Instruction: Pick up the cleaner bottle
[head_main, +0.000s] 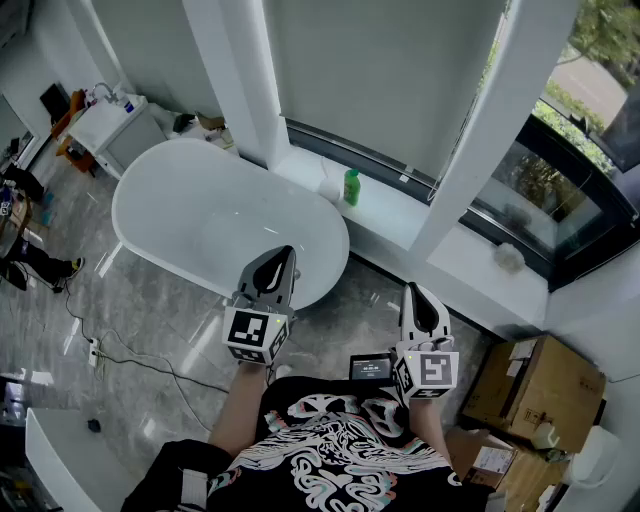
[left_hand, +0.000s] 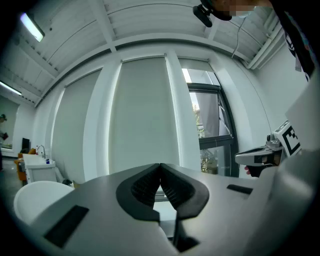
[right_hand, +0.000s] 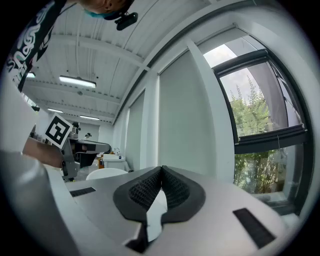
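- Grey marble flooring surrounds a white bathtub (head_main: 200, 215) beneath tall windows.
- The green cleaner bottle (head_main: 351, 187) stands upright on the white window ledge (head_main: 400, 222), just behind the tub's end. It looks untouched, so reaching, gripping and lifting are all left to do.
- The left gripper (head_main: 283, 256) and right gripper (head_main: 414, 293) are held level before the person's chest, well short of the bottle.
- Both pairs of jaws are pressed together, holding nothing.

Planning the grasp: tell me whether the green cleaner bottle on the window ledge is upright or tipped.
Upright. The cleaner bottle stands on its base on the white ledge behind the bathtub, narrower top uppermost.
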